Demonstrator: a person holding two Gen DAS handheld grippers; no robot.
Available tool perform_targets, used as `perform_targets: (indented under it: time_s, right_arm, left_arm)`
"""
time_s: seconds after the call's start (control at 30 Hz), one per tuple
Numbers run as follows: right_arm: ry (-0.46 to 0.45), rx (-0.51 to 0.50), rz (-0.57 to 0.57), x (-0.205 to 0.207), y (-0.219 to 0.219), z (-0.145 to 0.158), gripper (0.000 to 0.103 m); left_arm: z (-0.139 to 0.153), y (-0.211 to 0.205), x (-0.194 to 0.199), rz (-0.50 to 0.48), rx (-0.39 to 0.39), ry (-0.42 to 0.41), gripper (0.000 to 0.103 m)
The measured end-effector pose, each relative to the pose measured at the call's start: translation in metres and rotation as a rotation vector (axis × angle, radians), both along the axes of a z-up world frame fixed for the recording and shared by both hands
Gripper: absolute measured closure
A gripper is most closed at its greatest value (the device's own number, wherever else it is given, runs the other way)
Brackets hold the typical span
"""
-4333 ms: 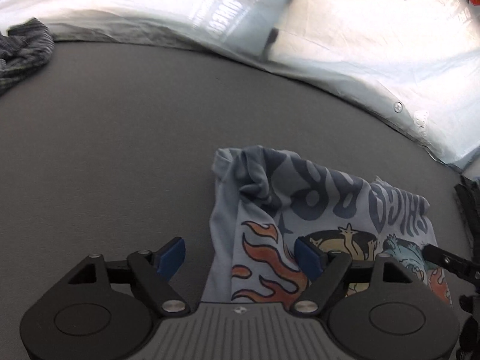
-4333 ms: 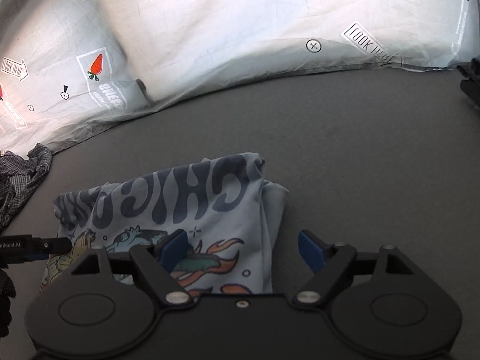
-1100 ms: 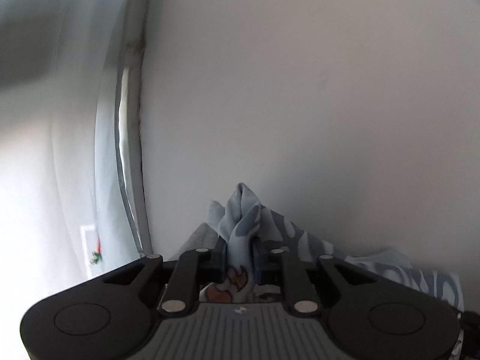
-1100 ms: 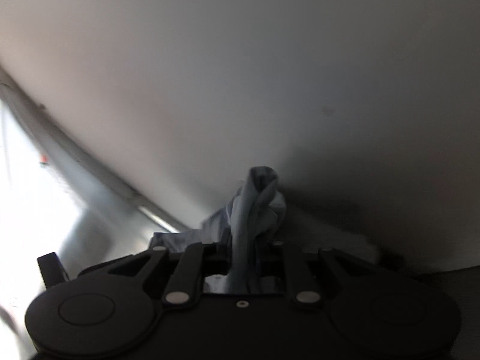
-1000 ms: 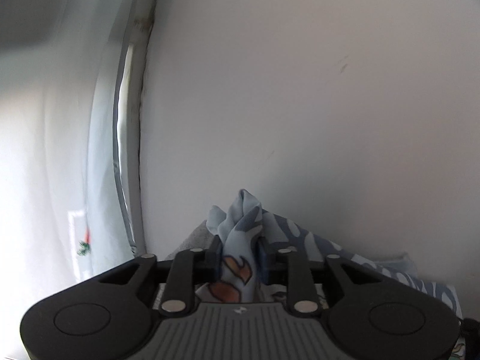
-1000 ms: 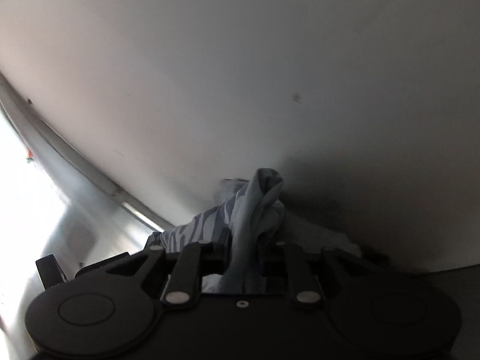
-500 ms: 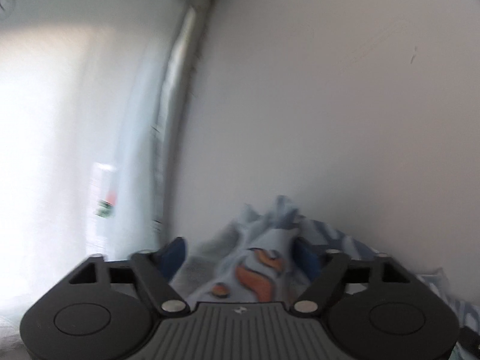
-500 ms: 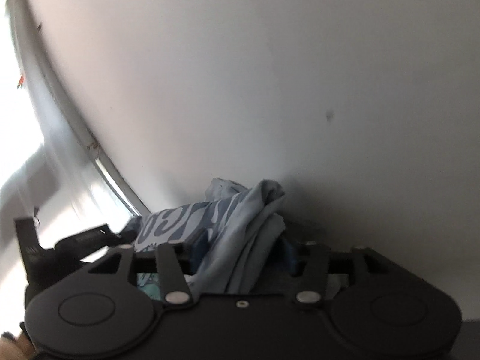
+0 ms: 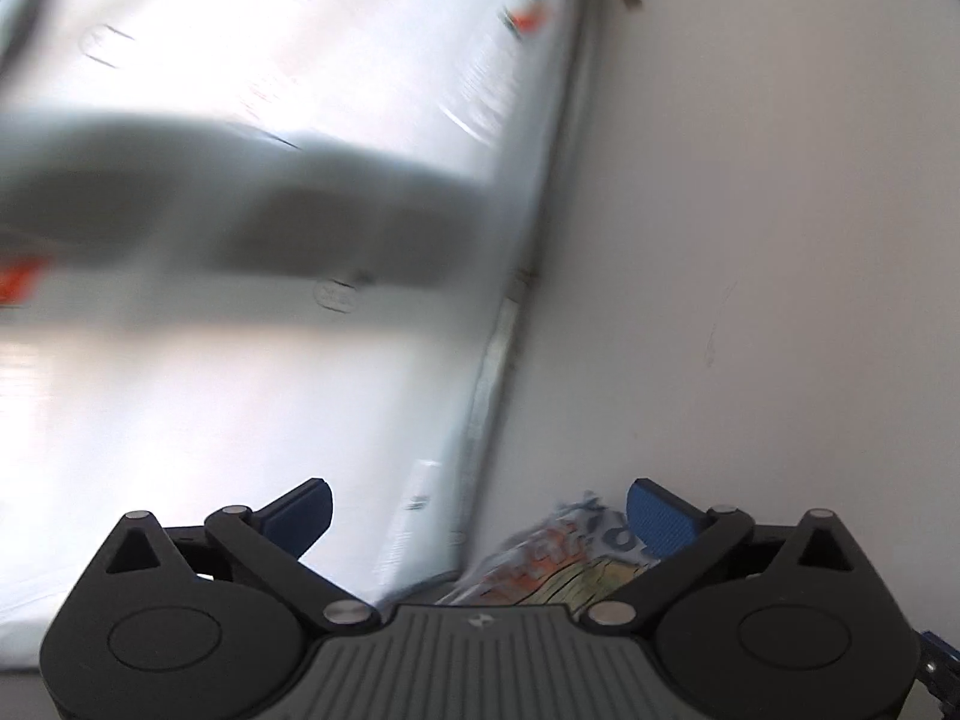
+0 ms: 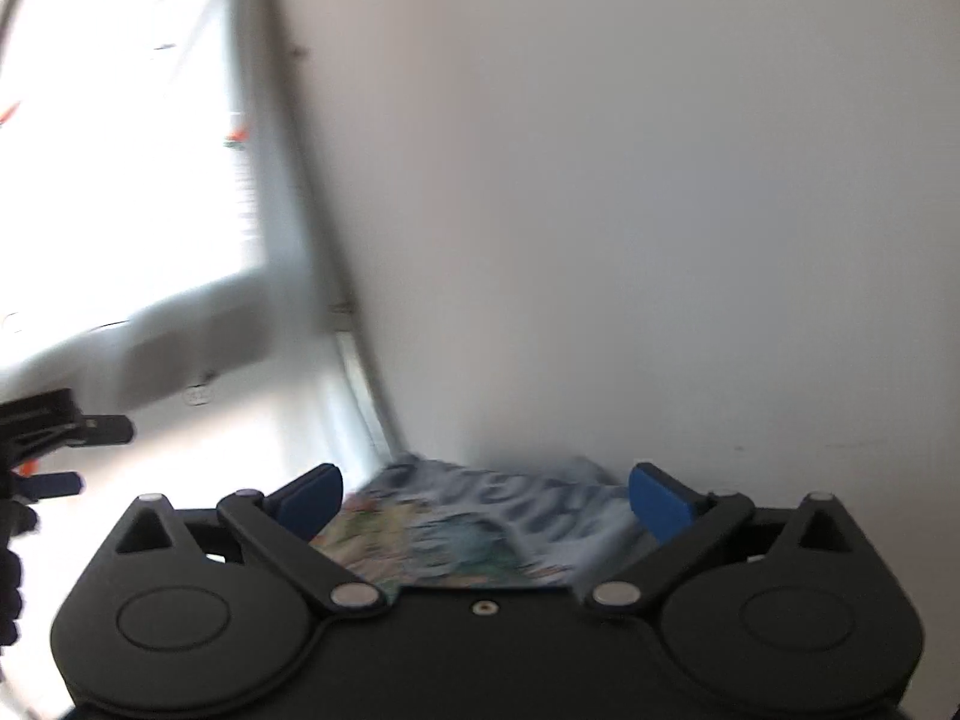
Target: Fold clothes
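Folded printed t-shirt: lies low against plain white wall, which rises behind it. White printed sheet: left of wall and shirt.

Both wrist cams low, close behind own jaws, facing wall; shared: wall, printed shirt.

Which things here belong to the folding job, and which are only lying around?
Belong to the job:
- T-shirt, printed, lying by the wall
- left gripper, jaws opening, not pressing on the shirt
- right gripper, jaws opening, shirt between them but not clamped

Only lying around:
- white sheet with carrot prints
- wall
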State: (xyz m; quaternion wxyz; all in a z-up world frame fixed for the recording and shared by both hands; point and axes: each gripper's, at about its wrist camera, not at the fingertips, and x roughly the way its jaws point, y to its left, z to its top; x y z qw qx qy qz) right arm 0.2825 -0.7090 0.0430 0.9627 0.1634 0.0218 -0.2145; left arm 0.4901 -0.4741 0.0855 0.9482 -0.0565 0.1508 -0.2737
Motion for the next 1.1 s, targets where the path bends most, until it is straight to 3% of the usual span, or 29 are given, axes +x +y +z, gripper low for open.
perform_targets:
  time_s: [0.23, 0.33, 0.53, 0.67, 0.8, 0.9, 1.1]
  right_arm:
    - [-0.006, -0.087, 0.134, -0.040, 0.084, 0.022, 0.000]
    - [-0.002, -0.093, 0.206, -0.057, 0.125, 0.025, 0.000]
    - [0.028, -0.091, 0.320, -0.100, 0.213, 0.020, 0.000]
    - [0.064, -0.063, 0.409, -0.127, 0.264, 0.012, 0.000]
    - [0.102, -0.087, 0.465, -0.152, 0.311, 0.003, 0.000]
    - [0.148, -0.087, 0.519, -0.171, 0.341, -0.004, 0.000]
    - [0.246, -0.143, 0.577, -0.202, 0.390, -0.018, 0.000]
  left_arm:
    - [0.006, 0.133, -0.126, 0.300, 0.018, -0.017, 0.000]
    - [0.004, 0.185, -0.163, 0.334, 0.031, 0.047, 0.000]
    - [-0.012, 0.267, -0.229, 0.435, 0.052, 0.087, 0.000]
    - [-0.023, 0.312, -0.277, 0.499, 0.060, 0.088, 0.000]
    - [-0.037, 0.344, -0.314, 0.524, 0.146, 0.125, 0.000]
    - [-0.048, 0.360, -0.344, 0.606, 0.212, 0.109, 0.000]
    - [-0.068, 0.395, -0.388, 0.635, 0.226, 0.171, 0.000]
